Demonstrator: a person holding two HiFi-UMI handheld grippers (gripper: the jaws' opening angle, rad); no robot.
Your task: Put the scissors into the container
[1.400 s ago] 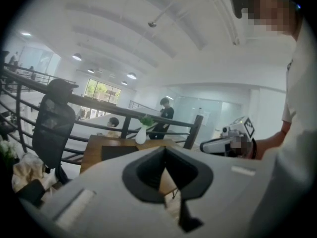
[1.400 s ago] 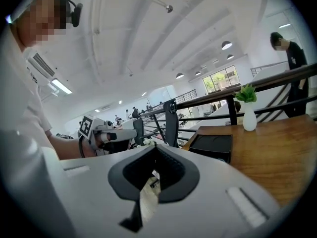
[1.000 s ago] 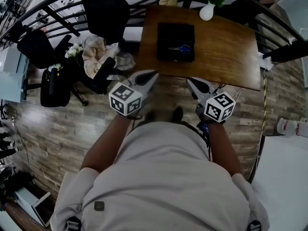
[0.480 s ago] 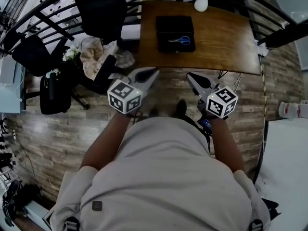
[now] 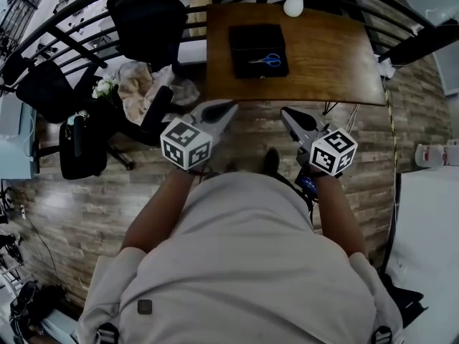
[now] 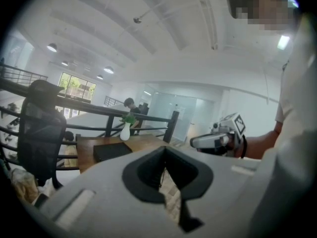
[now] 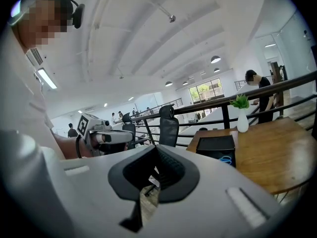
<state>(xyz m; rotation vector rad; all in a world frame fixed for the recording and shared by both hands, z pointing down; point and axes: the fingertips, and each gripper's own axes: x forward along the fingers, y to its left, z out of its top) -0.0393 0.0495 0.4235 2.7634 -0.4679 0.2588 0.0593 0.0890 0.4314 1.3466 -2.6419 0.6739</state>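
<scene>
Blue-handled scissors (image 5: 267, 60) lie on the black container (image 5: 257, 41), which stands on the wooden table (image 5: 330, 56) ahead of me. The same scissors (image 7: 226, 159) and container (image 7: 216, 147) show in the right gripper view. My left gripper (image 5: 229, 107) and right gripper (image 5: 285, 112) hang over the floor short of the table's near edge, well apart from the container. Both are shut with nothing between their jaws. In the left gripper view the container (image 6: 111, 151) lies beyond the jaws and the scissors are not visible.
A white vase with a green plant (image 5: 294, 4) stands at the table's far edge. A black office chair (image 5: 147, 20) and a chair piled with cloth (image 5: 143, 84) stand left of the table. A dark railing (image 5: 72, 34) runs behind. People stand in the distance.
The table and container have shifted slightly up and left in the head view. Both grippers stay shut in about the same place in front of the body.
</scene>
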